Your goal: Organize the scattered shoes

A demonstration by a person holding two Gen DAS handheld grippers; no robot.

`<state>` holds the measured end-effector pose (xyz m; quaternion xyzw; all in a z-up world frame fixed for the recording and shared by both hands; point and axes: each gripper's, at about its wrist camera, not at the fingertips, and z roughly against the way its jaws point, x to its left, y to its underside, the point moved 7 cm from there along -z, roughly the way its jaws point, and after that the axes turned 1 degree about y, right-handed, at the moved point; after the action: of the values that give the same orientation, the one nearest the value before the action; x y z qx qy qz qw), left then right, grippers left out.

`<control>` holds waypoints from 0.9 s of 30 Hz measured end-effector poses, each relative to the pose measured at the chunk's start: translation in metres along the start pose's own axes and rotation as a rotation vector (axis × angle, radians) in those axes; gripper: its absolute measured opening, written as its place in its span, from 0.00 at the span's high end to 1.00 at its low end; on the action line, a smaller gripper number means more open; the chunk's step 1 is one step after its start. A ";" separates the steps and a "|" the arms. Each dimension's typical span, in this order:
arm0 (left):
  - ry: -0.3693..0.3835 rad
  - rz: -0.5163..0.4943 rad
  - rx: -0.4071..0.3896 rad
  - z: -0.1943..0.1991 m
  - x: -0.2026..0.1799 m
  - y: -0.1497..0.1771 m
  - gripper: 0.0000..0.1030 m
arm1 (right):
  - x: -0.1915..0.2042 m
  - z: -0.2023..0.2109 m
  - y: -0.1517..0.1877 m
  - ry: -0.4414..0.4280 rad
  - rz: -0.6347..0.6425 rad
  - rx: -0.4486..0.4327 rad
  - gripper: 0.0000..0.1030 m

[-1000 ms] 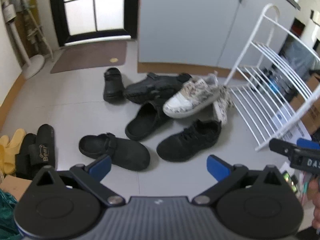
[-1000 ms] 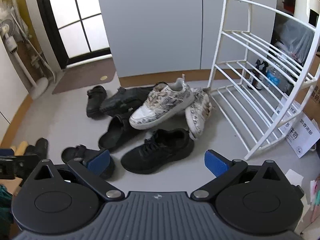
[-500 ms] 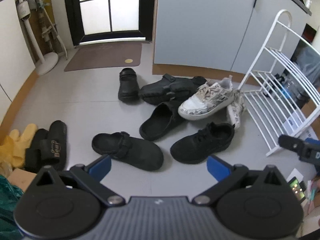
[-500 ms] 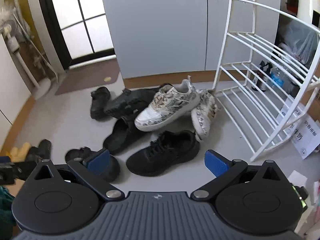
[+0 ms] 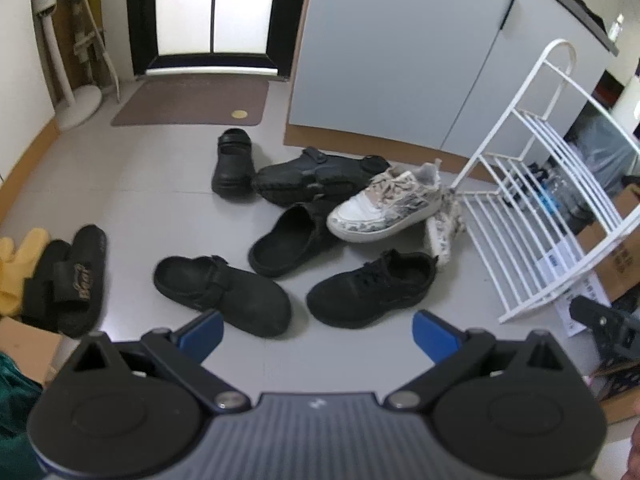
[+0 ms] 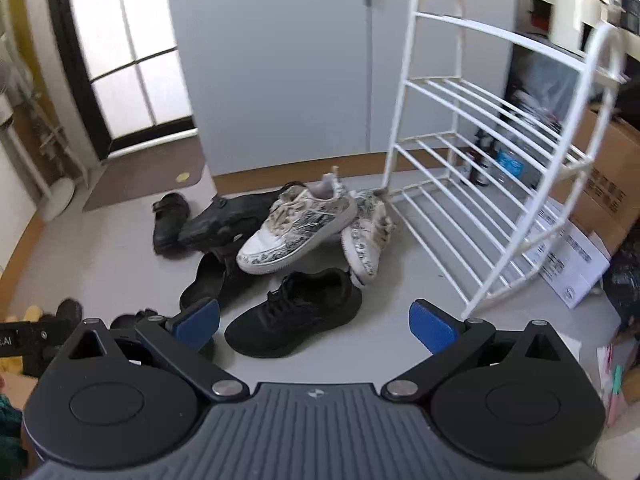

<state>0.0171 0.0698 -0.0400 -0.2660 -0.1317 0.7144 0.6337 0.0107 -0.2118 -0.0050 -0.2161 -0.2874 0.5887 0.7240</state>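
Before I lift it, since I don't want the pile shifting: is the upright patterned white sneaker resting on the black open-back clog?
Touching. The left wrist view shows the patterned white sneaker overlapping the black open-back clog, its toe propped on the clog's rim.

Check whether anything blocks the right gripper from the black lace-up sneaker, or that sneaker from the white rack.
Nothing visible does. The right gripper is open with the black lace-up sneaker lying just ahead on bare floor. Between it and the white rack, only the patterned sneaker on its side lies near the rack's left foot.

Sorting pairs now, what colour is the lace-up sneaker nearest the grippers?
Black sneaker, all over; clearest in the right wrist view.
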 end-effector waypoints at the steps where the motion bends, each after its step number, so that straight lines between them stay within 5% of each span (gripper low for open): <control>1: 0.002 0.003 0.006 -0.002 -0.001 0.001 0.01 | -0.002 0.003 -0.001 0.003 -0.014 -0.002 0.00; 9: 0.011 0.035 0.019 -0.006 0.001 0.005 0.01 | 0.007 0.010 0.004 -0.061 0.010 -0.040 0.00; 21: 0.013 0.000 0.059 0.002 -0.015 0.003 0.06 | 0.003 -0.032 -0.004 -0.130 0.020 0.062 0.00; 27: 0.014 -0.075 0.006 0.004 -0.024 -0.007 0.03 | 0.001 -0.050 -0.012 -0.156 0.055 0.109 0.00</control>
<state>0.0225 0.0483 -0.0281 -0.2637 -0.1350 0.6887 0.6618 0.0533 -0.2120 -0.0337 -0.1376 -0.3044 0.6380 0.6938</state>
